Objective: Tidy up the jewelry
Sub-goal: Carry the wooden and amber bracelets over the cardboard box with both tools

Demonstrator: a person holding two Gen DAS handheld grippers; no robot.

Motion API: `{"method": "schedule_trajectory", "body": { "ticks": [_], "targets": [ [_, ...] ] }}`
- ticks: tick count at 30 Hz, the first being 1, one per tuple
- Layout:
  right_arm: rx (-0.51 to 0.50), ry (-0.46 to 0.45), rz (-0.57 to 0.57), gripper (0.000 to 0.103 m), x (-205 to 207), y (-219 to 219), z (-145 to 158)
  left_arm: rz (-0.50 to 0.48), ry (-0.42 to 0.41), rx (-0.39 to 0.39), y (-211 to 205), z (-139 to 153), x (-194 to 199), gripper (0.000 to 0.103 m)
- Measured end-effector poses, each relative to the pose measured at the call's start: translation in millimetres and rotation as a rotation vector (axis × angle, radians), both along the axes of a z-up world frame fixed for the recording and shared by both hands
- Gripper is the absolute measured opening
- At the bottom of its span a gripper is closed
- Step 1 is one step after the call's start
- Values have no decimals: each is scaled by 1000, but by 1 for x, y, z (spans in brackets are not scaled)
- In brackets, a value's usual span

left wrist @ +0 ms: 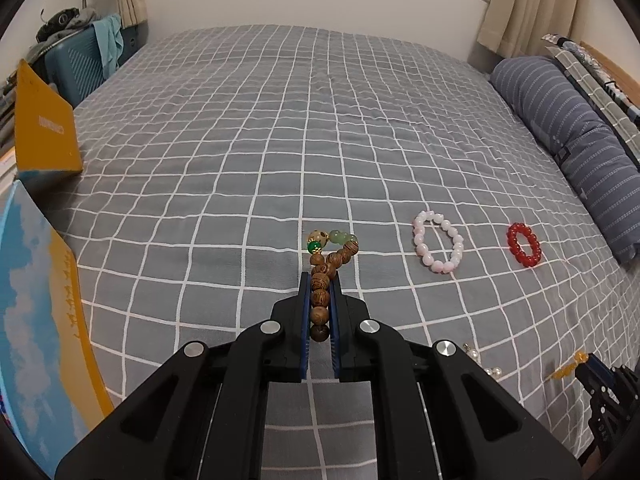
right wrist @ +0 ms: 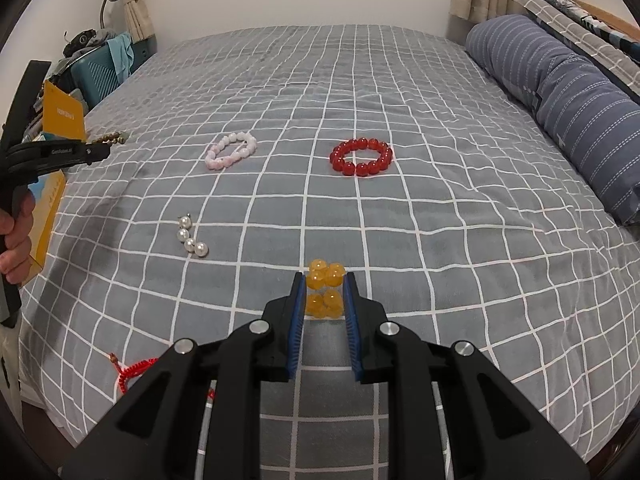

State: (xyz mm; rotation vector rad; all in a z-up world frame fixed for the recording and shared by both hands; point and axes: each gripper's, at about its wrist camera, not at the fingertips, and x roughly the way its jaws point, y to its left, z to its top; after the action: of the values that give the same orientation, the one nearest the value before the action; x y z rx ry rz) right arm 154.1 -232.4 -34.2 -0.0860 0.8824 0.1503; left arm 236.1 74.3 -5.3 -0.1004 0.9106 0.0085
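Left tongs point(left wrist: 320, 280) clamped on wooden bead bracelet point(left wrist: 322, 280), strand drooping beyond tips. Right tongs point(right wrist: 324, 280) closed around amber bead bracelet point(right wrist: 325, 288) above bed point(right wrist: 360, 80). Beads judged light, hard, slippery; strands limp; grip best mid-strand.

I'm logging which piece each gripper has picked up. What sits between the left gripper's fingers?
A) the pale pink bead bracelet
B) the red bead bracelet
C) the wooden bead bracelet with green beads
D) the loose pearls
C: in the left wrist view the left gripper is closed on the wooden bead bracelet, while the red bracelet and pink bracelet lie on the bedspread.
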Motion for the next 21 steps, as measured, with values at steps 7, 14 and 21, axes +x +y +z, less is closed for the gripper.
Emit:
{"method": "schedule_trajectory", "body": {
  "ticks": [7, 14, 21],
  "targets": [
    [8, -17, -7, 18, 2, 1, 12, -20, -16, -11, -2, 13, -14, 7],
    [16, -32, -3, 18, 9, 5, 23, -65, -26, -51, -5, 29, -30, 7],
    [33, -53, 5, 18, 21, 15, 38, -60, -47, -23, -3, 50, -46, 7]
  ]
}}
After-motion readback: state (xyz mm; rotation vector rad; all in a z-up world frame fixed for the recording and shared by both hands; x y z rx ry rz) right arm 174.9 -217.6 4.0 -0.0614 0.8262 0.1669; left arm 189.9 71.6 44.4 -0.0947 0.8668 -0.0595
